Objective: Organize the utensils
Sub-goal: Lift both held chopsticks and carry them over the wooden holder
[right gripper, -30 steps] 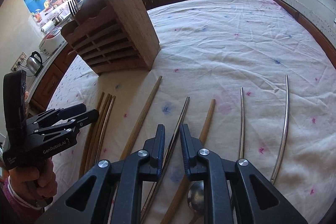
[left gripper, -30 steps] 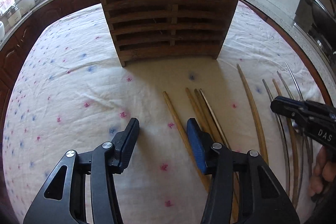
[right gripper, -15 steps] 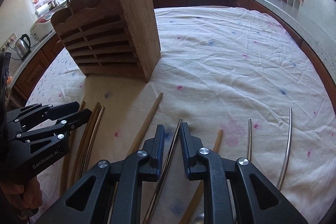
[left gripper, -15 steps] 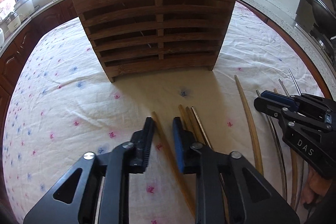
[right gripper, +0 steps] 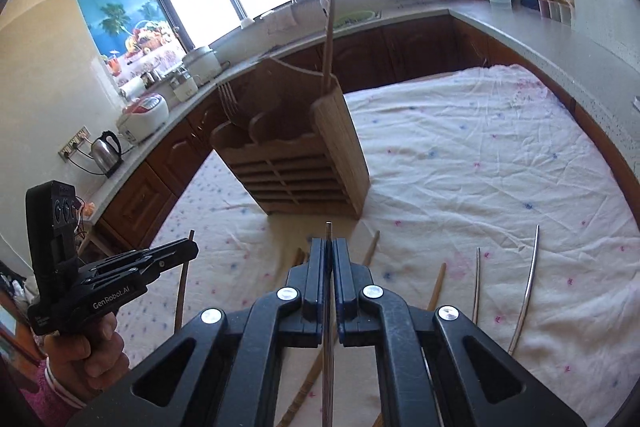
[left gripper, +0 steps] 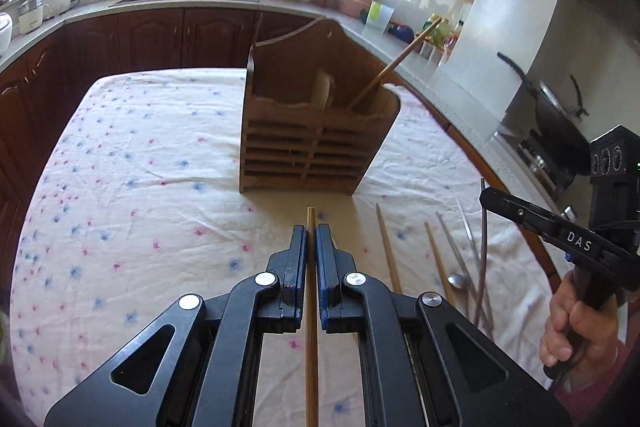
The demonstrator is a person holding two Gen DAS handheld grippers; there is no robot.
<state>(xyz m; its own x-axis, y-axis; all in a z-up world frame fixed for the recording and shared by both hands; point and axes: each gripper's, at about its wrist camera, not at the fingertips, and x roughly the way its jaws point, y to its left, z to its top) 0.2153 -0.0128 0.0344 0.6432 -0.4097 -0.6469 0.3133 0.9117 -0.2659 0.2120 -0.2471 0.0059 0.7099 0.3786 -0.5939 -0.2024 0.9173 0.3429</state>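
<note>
A slatted wooden utensil holder (left gripper: 312, 143) stands on the cloth-covered table; it also shows in the right wrist view (right gripper: 304, 167), with a wooden stick and forks in it. My left gripper (left gripper: 311, 233) is shut on a wooden chopstick (left gripper: 311, 327) and holds it lifted above the cloth. My right gripper (right gripper: 329, 245) is shut on a thin metal utensil handle (right gripper: 328, 347), also lifted. Each gripper shows from the side in the other's view: the right one (left gripper: 492, 197), the left one (right gripper: 192, 249).
More wooden chopsticks (left gripper: 386, 247) and metal utensils (left gripper: 476, 259) lie on the white flowered cloth (left gripper: 140, 187) at the right. Two metal pieces (right gripper: 528, 283) lie right of my right gripper. Kitchen counters, a kettle (right gripper: 106, 151) and a wok surround the table.
Both grippers have closed on their utensils and risen from the cloth. The holder now appears farther off and lower in both views.
</note>
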